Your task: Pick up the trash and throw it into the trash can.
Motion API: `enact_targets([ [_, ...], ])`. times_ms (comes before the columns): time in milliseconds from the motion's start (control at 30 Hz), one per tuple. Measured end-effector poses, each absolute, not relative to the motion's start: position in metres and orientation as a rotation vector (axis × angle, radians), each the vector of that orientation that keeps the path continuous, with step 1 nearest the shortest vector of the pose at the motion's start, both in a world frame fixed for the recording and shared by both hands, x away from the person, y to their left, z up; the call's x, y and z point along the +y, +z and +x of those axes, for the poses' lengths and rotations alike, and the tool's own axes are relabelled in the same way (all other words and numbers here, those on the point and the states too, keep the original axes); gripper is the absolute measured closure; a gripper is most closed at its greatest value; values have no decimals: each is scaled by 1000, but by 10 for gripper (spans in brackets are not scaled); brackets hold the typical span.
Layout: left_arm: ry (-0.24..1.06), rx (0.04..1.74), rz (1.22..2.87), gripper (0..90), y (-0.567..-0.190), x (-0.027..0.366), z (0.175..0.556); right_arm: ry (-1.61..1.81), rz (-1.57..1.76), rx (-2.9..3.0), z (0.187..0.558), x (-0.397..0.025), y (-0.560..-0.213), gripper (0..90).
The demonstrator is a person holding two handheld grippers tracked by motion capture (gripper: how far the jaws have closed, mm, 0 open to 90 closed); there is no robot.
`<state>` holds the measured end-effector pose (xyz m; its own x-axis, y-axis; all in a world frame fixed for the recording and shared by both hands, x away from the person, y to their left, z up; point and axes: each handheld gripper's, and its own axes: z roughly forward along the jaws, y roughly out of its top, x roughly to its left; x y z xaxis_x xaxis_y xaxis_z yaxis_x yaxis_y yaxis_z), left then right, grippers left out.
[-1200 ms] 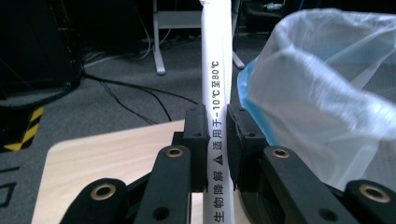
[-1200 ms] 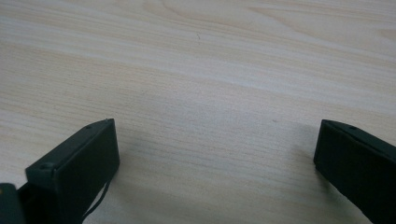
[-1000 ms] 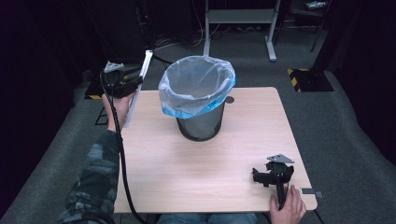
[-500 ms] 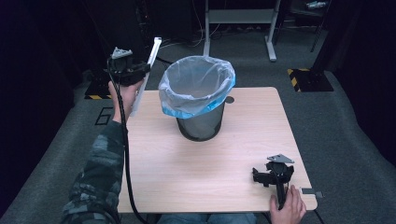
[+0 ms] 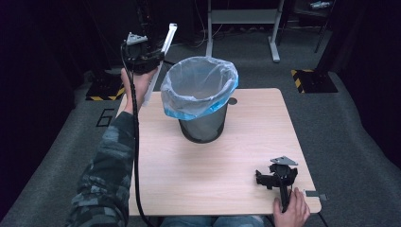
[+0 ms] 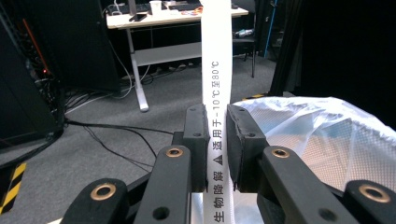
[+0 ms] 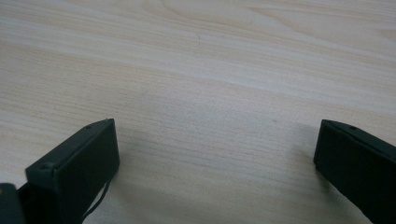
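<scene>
Jaws of the left gripper point(image 6: 216, 140) pinch a long white strip point(image 6: 217, 84) printed with dark characters; the strip runs up between the two pads and well past their tips, and its lower part hangs below the gripper beside the wrist. In the high view the left hand point(image 5: 137, 82) is raised off the counter's point(image 5: 213, 175) far left corner, forearm stretched forward, just left of the bin point(image 5: 201, 106) lined with a clear and blue bag point(image 5: 198, 82). The right gripper point(image 5: 276, 177) rests low at the counter's near right corner, its jaws spread wide over bare wood, the right hand point(image 5: 291, 213) behind it.
</scene>
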<state>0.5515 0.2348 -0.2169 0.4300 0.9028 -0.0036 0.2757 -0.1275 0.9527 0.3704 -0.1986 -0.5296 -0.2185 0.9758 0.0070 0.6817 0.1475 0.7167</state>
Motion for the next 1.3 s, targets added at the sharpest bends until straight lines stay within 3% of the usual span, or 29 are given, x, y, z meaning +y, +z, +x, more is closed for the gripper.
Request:
enact_targets([
  [400,777,983,1660,786,-198,201,564,835,1579,1966,370,-199,-529,0],
  [1300,753,930,1626,785,-202,138,598,834,1578,1967,370,-199,-530,0],
])
